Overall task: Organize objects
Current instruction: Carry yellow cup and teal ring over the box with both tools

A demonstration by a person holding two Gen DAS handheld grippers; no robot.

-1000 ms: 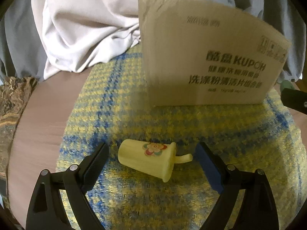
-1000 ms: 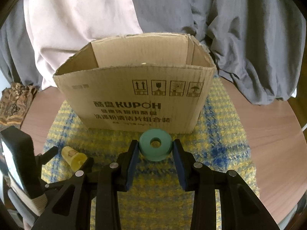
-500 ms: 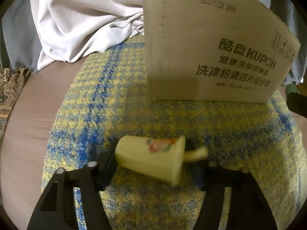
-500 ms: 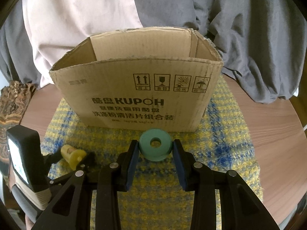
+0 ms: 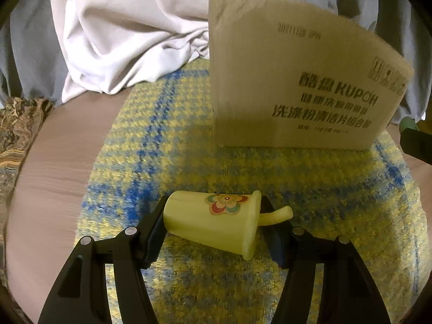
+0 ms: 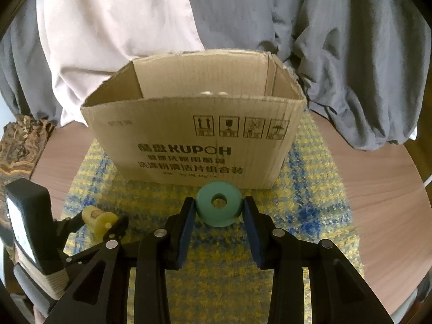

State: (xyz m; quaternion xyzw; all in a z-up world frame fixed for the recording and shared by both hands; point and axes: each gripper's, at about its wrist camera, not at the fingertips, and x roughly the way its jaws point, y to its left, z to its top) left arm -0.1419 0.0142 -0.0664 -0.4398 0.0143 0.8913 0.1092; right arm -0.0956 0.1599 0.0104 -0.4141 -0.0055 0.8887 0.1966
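Left hand-held gripper (image 5: 213,217): clenched on a pale yellow toy cup (image 5: 213,220), one pad against the cup's base, the other against its wide lidded end; the cup lies on its side crosswise between the fingers, a flower sticker on its upper face and a short bent straw (image 5: 278,214) jutting out past the right finger; the cup sits low over a yellow-and-blue woven mat (image 5: 172,145). Right hand-held gripper (image 6: 218,210): clenched on a teal foam ring (image 6: 218,206), held upright between the blue pads (image 6: 186,232) with its centre hole facing the camera; the ring hangs just short of the near wall of an open cardboard box (image 6: 194,140). The cardboard box: ahead of both hand-held grippers, standing on the far part of the mat, top flaps up, printed with KUPOH, lines of characters and handling symbols; small pale items are just visible over its near rim, too little shown to identify. From the right view, the left hand-held gripper with its cup appears low at the left, beside the right one. The desk (image 6: 383,189): round, brown wood-grain, carrying the mat. Beyond the box: a person's torso in a white shirt (image 6: 113,40) and grey jacket (image 6: 337,54); a mottled brown patterned cloth (image 5: 16,132) at the far left edge.
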